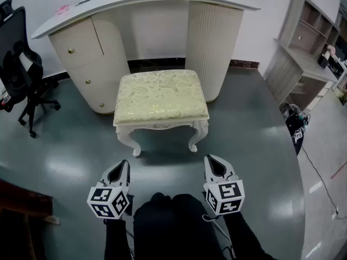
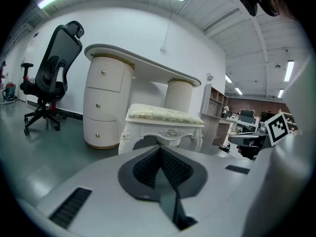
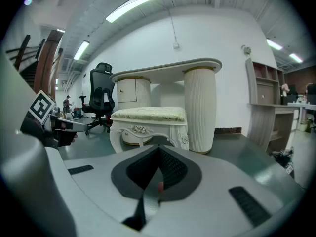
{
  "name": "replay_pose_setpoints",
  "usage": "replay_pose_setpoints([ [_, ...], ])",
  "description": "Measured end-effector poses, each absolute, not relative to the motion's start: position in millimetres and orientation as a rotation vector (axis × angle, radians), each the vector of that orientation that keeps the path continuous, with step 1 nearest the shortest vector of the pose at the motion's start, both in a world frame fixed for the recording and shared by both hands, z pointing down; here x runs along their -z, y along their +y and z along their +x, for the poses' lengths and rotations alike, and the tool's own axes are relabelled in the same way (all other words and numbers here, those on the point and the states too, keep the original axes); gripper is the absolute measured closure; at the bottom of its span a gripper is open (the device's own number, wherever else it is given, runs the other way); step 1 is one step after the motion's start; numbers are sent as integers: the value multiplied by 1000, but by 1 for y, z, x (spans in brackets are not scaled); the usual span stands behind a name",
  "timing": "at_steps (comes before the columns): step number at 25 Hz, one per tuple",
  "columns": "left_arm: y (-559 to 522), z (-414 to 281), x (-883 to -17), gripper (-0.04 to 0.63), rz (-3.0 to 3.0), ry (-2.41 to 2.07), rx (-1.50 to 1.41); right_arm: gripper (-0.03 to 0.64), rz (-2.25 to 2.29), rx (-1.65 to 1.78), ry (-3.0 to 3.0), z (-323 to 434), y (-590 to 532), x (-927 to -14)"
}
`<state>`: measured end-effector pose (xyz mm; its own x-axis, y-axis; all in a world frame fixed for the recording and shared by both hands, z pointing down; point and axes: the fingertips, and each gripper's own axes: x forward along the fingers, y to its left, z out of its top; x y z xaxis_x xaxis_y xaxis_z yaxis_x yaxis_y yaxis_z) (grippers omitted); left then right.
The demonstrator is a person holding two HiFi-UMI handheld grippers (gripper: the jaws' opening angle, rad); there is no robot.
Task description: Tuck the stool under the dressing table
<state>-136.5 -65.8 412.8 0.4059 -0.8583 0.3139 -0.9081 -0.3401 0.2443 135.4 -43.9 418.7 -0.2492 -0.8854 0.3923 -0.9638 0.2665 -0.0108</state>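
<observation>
- Stool point(image 1: 161, 96) stands on the floor at 12 o'clock from the person. Its far edge is at the mouth of the knee gap of the dressing table point(image 1: 211, 47), and most of the seat is outside it.
- Left tongs point(image 1: 123, 164) and right tongs point(image 1: 210, 160) hang at the stool's 7 and 5 o'clock, apart from it. Each is clenched on nothing.
- Pushing well probably means pressing both tongs on the front rail, one near each front leg, with equal force toward 12 o'clock. An uneven push could swing the stool against the drawer pedestal point(image 1: 87, 64) at 10 o'clock.
- Only the head view shows from above how the seat lines up with the gap.
- Only the gripper views show the carved rail point(image 3: 140, 129) side-on. The left one also catches an office chair point(image 2: 52, 73) at 9 o'clock, well apart.
</observation>
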Motion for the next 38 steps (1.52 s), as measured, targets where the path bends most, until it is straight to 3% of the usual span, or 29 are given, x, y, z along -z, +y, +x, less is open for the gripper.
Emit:
replay_pose_setpoints([
  [14,-72,-128,-422,588,2307,-1486,-205,611,1711,-369,-2198,141,-45,-429],
  [22,-91,-137,-418,588,2422,-1787,-426,611,1796,-206,-2147,151,-56,-424],
  [38,-143,-152,-450,588,2312,-1683,-350,611,1767,-227,-2080,144,-103,-450],
])
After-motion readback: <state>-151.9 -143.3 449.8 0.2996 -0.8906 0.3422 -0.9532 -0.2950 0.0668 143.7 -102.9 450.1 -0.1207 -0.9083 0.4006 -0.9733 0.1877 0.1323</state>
